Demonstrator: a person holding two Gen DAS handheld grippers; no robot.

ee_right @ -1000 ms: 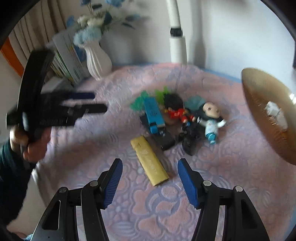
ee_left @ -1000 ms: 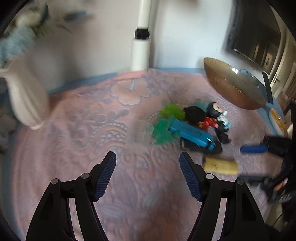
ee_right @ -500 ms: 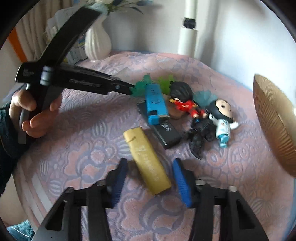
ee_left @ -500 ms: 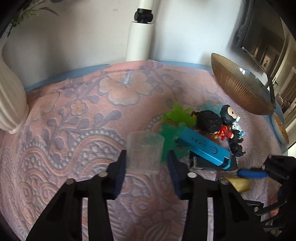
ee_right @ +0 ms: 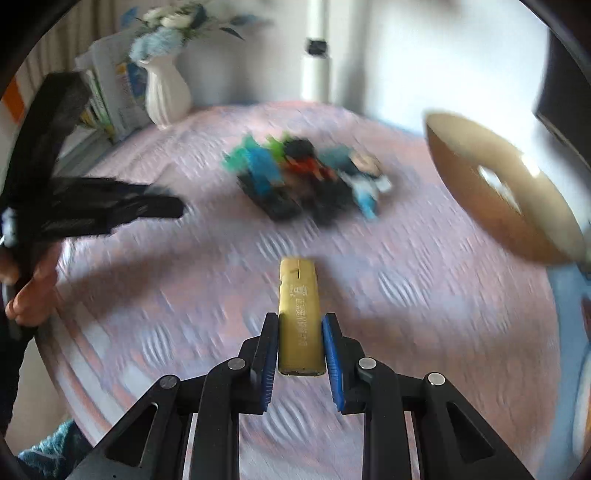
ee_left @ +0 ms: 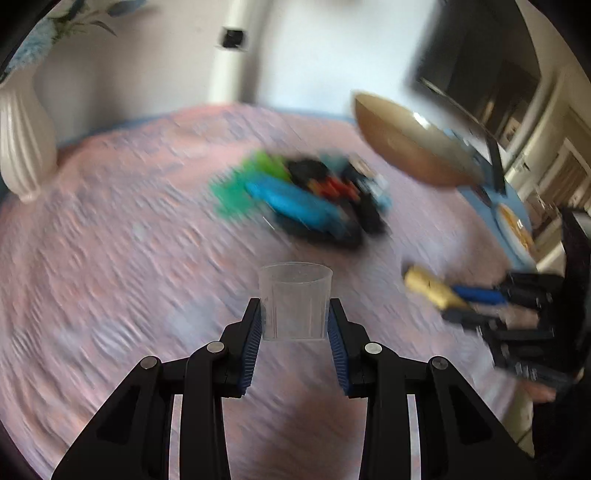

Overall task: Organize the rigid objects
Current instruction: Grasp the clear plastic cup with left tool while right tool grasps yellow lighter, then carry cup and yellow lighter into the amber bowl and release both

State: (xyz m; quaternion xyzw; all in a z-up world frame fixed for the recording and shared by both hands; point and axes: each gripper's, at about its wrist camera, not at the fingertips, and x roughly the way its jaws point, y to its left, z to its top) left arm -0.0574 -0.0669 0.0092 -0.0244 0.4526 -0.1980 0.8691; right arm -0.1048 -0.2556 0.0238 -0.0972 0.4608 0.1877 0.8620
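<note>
Pinching a clear ribbed cup (ee_left: 294, 300), left fingers (ee_left: 255, 332); right fingers (ee_right: 269, 354) pinching a gold bar (ee_right: 298, 314).

Clear, faintly ribbed plastic cup (ee_left: 294, 301) sits between black left gripper (ee_left: 294, 325) fingers with blue ridged pads (ee_left: 254, 345). Gold rectangular block (ee_right: 299, 314) bears pale embossed lettering; pink-and-lilac floral quilted cloth (ee_left: 122, 258) lies underneath. White fluted vase (ee_right: 166, 92) holds blue and white flowers (ee_right: 168, 26).

Left gripper (ee_left: 294, 325): two black plastic fingers lined with ribbed blue pads (ee_left: 252, 341); round silver screws are seen at the linkage joints, with slotted cut-outs in the arms. Right gripper (ee_right: 300, 345): same black build, blue pads, silver screws. A dark sleeve (ee_right: 7, 373) is worn on the left arm.
</note>
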